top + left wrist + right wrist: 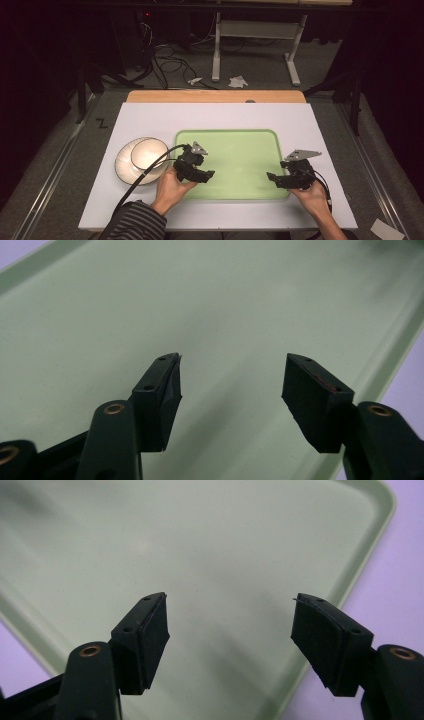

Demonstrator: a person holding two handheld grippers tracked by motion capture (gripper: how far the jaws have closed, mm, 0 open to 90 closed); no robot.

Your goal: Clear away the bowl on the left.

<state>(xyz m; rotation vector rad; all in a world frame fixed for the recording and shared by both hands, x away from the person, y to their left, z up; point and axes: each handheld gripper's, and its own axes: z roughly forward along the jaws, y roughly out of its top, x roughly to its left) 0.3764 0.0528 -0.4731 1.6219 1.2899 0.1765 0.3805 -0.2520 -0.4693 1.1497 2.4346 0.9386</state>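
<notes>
Tray: the green tray [240,165] lies bare on the white table [150,117], nothing placed on it yet.
Bowl: the bowl [149,152] sits on its plate [125,167], just left of the tray, untouched.
Left hand-held gripper [199,172]: jaws wide apart, empty, over the tray's left edge.
Right hand-held gripper [280,179]: jaws wide, empty, at the tray's right edge.
Progress: looks barely begun; any picking up is yet to come.

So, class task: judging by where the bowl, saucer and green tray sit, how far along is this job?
Nothing looks done yet: the bowl sits on its saucer on the white board, left of the green tray, which lies bare. In hand: nothing. The left claw and right claw hang open over the tray. Left, judging by the layout: probably gripping the crockery and moving it to the tray.
</notes>
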